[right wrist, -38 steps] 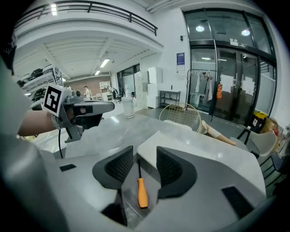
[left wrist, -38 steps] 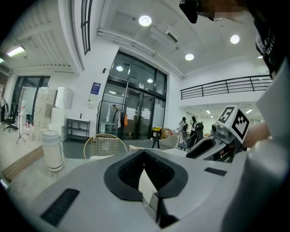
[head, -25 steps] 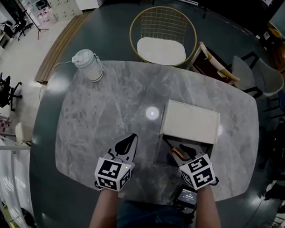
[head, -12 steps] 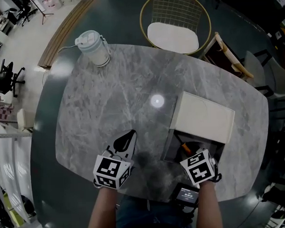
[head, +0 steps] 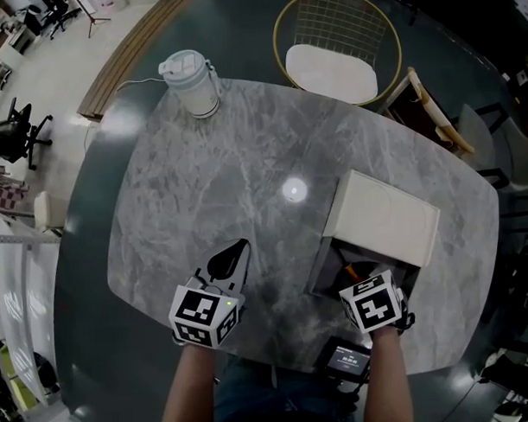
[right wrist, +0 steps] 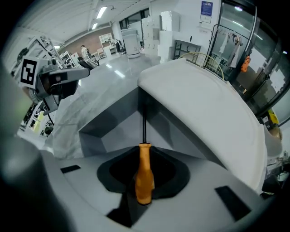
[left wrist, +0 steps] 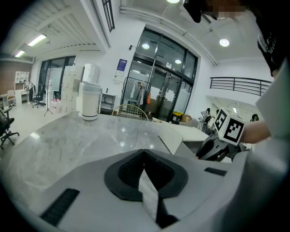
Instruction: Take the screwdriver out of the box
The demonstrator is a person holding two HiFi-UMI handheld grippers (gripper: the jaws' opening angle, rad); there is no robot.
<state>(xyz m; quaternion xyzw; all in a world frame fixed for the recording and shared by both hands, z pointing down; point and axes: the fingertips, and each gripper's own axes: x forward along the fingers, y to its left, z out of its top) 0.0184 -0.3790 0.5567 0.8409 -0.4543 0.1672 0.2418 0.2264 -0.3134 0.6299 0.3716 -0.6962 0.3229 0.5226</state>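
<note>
A: Right gripper (right wrist: 144, 153) has sunk into the box (right wrist: 112, 132). Its own view shows it grasping the orange screwdriver (right wrist: 144, 177) handle (head view barely does).
B: Left gripper (left wrist: 144, 155): clenched, empty, above the marble table (head: 203, 191).

Right gripper (right wrist: 145, 148) pointing into open grey box (right wrist: 113, 132); jaws, having just been closing, now pinching orange handle of screwdriver (right wrist: 144, 177), dark shaft running toward box's far inner corner. White lid (right wrist: 204, 104) leaning back on right. Left gripper (right wrist: 84, 72) hovering over surface (right wrist: 106, 74). White jug (right wrist: 132, 43) standing near far edge.
</note>
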